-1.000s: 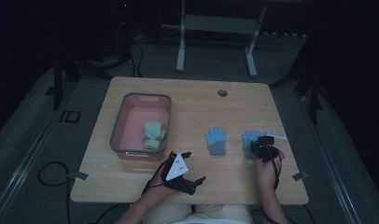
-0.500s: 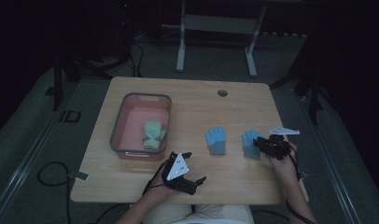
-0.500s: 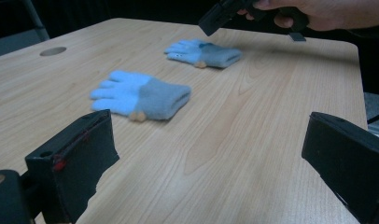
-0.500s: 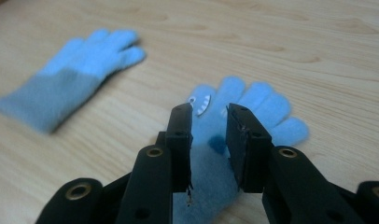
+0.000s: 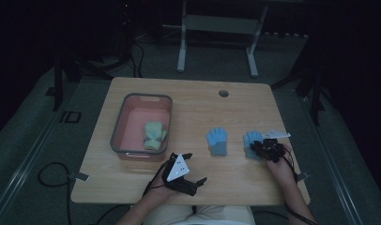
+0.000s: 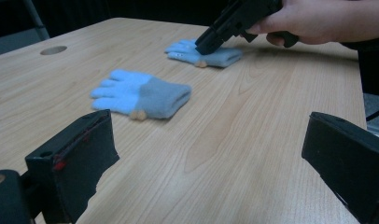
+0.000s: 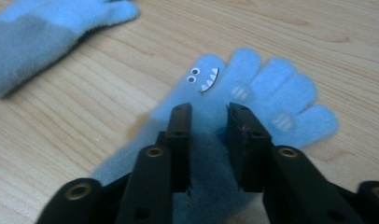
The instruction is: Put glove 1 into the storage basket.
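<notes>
Counting: two blue gloves (image 5: 217, 141); one bin (image 5: 118, 136) | right hand-held gripper (image 5: 255, 149) narrowly open over glove

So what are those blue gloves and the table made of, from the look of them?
The glove with the face under the right gripper looks like soft knit or fleece: fuzzy, matte, blurred edges. The other glove looks the same, with a greyer cuff. The table shows pale wood grain with a smooth, faint sheen, so wood or a wood-look laminate; I can't tell which.
</notes>
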`<move>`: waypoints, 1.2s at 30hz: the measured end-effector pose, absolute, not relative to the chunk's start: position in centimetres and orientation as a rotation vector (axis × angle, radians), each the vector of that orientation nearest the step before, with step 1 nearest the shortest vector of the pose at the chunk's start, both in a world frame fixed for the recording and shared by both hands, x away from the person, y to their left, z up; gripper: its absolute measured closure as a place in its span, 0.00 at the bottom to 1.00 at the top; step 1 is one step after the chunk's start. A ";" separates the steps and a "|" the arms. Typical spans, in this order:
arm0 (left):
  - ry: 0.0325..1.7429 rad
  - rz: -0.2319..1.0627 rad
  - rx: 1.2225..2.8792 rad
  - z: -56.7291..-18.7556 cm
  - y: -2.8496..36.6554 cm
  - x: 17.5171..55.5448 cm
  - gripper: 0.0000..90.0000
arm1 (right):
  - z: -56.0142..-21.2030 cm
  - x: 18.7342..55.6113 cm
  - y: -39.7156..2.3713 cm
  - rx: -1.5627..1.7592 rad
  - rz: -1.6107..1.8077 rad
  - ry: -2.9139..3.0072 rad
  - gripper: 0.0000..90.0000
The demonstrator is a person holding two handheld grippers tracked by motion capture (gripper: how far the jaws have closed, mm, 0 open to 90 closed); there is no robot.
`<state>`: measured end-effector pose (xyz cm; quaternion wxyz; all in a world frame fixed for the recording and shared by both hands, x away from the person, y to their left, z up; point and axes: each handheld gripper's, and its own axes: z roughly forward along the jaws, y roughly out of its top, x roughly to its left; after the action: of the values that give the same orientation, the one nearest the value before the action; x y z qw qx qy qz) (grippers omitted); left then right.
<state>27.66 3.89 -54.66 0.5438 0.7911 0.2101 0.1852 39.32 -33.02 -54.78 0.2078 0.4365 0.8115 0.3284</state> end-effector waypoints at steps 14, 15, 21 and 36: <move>0.488 0.440 1.888 -54.7 3.6 27.6 0.03 | -54.0 39.3 -32.5 1.295 0.906 2.183 0.99; 0.490 0.439 1.886 -54.7 3.6 27.6 0.03 | -53.5 39.3 -32.5 1.288 0.914 2.173 0.99; 0.491 0.443 1.885 -54.7 3.6 27.6 0.03 | -50.0 38.9 -31.6 1.219 1.010 2.143 0.99; 0.493 0.453 1.878 -54.5 3.8 27.6 0.03 | -47.2 39.1 -23.5 1.000 1.160 2.234 0.99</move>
<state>27.64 3.81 -54.50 0.5431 0.7909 0.2077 0.1908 39.11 -23.46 -47.17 0.2150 0.3607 0.8055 0.4182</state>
